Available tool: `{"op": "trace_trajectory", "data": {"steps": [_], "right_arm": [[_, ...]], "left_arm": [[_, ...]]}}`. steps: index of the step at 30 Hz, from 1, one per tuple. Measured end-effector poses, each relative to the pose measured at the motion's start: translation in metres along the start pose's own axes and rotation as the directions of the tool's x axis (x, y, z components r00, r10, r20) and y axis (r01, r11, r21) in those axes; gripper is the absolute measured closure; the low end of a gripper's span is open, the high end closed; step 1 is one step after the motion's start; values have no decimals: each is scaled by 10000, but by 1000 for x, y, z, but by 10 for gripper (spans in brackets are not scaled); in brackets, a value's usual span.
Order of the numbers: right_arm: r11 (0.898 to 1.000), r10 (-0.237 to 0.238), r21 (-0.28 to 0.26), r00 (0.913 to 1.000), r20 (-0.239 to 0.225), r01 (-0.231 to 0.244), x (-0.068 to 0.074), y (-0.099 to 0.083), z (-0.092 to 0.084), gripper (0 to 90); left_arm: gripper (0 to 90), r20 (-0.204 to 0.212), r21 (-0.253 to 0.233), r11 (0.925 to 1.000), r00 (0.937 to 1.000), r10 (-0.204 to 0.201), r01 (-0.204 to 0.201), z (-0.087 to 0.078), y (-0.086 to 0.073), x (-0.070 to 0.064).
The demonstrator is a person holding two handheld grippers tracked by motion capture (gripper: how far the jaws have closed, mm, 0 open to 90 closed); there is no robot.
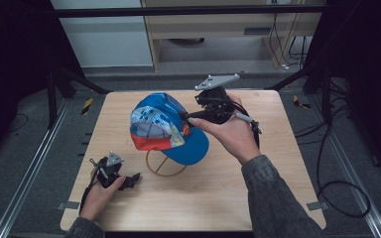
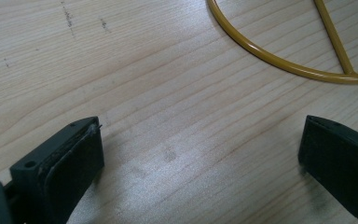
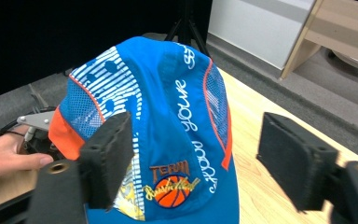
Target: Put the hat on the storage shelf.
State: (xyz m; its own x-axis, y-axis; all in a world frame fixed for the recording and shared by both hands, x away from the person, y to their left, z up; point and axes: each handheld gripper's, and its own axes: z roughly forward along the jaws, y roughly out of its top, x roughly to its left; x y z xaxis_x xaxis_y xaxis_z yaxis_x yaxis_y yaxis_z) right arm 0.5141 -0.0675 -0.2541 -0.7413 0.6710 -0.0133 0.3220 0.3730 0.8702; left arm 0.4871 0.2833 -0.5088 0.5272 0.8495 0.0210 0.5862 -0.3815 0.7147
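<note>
A blue cap (image 1: 166, 129) with an orange panel, white stripes and a basketball badge sits on a yellow wire stand (image 1: 164, 168) near the middle of the wooden table (image 1: 218, 198). My right gripper (image 1: 187, 117) is at the cap's right side, just above the brim. In the right gripper view the jaws of the right gripper (image 3: 196, 154) stand apart with the cap (image 3: 168, 93) just beyond them, and neither pad presses on it. My left gripper (image 1: 133, 179) rests low at the front left, open over bare wood (image 2: 200, 154). Part of the stand's base ring (image 2: 279, 58) lies ahead of it.
A black frame with tripod legs (image 1: 69, 79) surrounds the table. Metal rails (image 1: 25, 168) run along both sides on the floor. Cables (image 1: 337, 193) trail to the right. A wooden cabinet (image 1: 208, 29) stands behind the table. Bare wood lies at the table's front right.
</note>
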Motion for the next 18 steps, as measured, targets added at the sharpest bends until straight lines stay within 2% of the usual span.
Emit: {"op": "trace_trajectory", "data": {"steps": [6,14,18], "right_arm": [[9999,113,-56,9994,312,-111,-2,-7,-6,135],[9998,175,-1,9983,562,-175,-8,-17,-14,67],[9998,205,-33,9975,682,-203,-12,-24,-17,60]], "left_arm": [[0,-2,0,10000,10000,-1,1,0,0,0],[0,-3,-5,10000,10000,0,0,0,0,0],[0,-2,-3,10000,10000,4,-4,0,0,0]]}}
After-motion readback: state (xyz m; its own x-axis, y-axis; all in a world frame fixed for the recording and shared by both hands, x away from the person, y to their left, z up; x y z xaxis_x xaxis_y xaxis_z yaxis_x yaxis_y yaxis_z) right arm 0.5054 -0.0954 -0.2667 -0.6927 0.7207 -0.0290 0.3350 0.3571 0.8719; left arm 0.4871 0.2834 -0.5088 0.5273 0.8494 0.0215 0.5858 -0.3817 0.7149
